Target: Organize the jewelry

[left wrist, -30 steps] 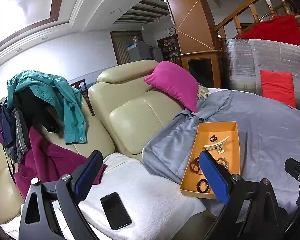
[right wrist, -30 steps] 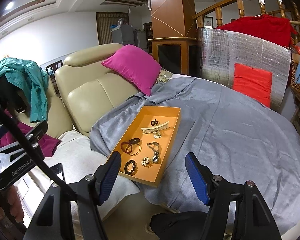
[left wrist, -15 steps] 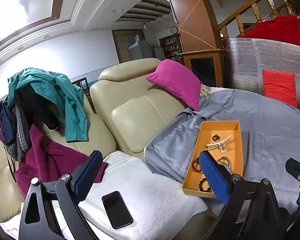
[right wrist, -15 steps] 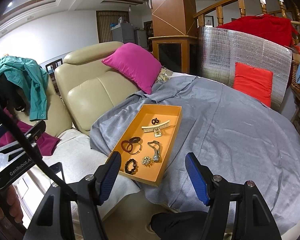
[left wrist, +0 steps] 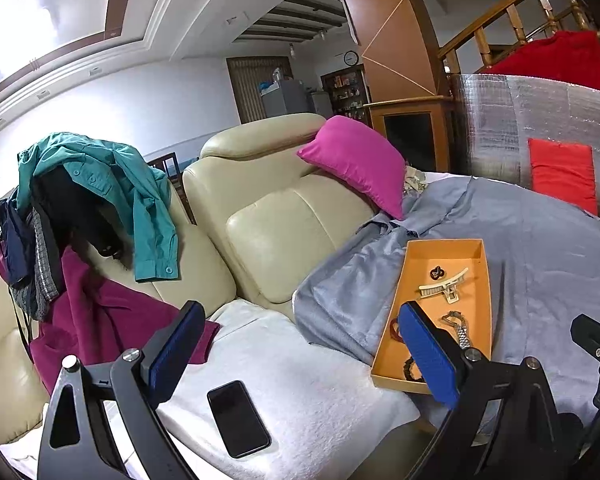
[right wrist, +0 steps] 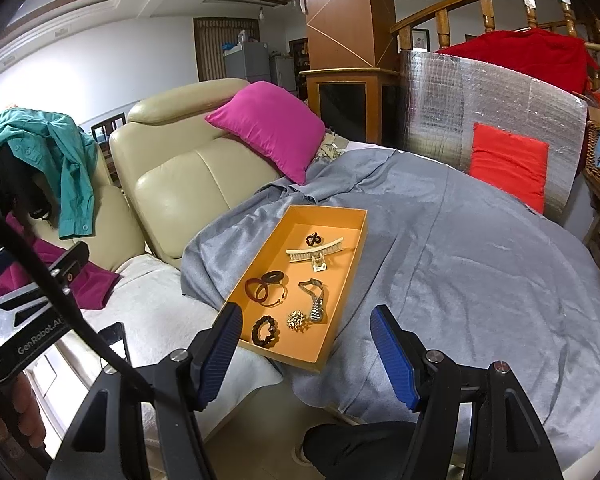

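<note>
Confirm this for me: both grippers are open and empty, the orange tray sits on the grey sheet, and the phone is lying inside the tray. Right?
Not quite. The phone is not in the tray; it lies on the white towel beside it, as the left wrist view shows. The rest holds: left gripper and right gripper are open and empty, and the tray sits on the grey sheet.
</note>
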A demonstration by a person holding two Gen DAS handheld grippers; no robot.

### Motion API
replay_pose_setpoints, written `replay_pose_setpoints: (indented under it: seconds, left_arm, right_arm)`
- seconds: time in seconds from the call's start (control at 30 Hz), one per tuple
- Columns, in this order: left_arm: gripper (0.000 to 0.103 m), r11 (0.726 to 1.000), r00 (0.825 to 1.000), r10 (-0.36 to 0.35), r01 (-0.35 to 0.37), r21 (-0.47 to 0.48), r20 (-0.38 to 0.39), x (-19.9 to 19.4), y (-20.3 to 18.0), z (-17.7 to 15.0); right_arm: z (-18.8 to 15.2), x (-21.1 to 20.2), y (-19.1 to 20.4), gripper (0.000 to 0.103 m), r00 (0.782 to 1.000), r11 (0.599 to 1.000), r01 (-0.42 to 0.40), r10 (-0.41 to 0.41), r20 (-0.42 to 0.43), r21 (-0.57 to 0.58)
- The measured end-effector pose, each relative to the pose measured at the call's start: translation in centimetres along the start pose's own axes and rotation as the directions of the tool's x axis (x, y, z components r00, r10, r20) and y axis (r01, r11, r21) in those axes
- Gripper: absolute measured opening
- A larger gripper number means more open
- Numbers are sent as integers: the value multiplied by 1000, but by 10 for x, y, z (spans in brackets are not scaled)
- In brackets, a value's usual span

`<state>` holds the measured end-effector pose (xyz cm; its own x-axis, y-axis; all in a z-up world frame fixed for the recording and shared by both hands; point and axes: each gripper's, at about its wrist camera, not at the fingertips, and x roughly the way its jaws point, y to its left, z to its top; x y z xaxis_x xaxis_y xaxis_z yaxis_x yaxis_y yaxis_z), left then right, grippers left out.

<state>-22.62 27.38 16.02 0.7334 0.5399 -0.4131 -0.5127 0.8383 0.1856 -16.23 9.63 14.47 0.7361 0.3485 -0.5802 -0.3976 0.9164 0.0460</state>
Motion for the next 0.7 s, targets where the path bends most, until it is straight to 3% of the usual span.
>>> replay_pose_setpoints:
  seconds: [0.7]
  left_arm:
    - [97,1000,1000,18,-18,-12,-20,8,5,-4]
  right_arm:
    - [2,12,7,70,1000,1000,2,-2,-19,-3]
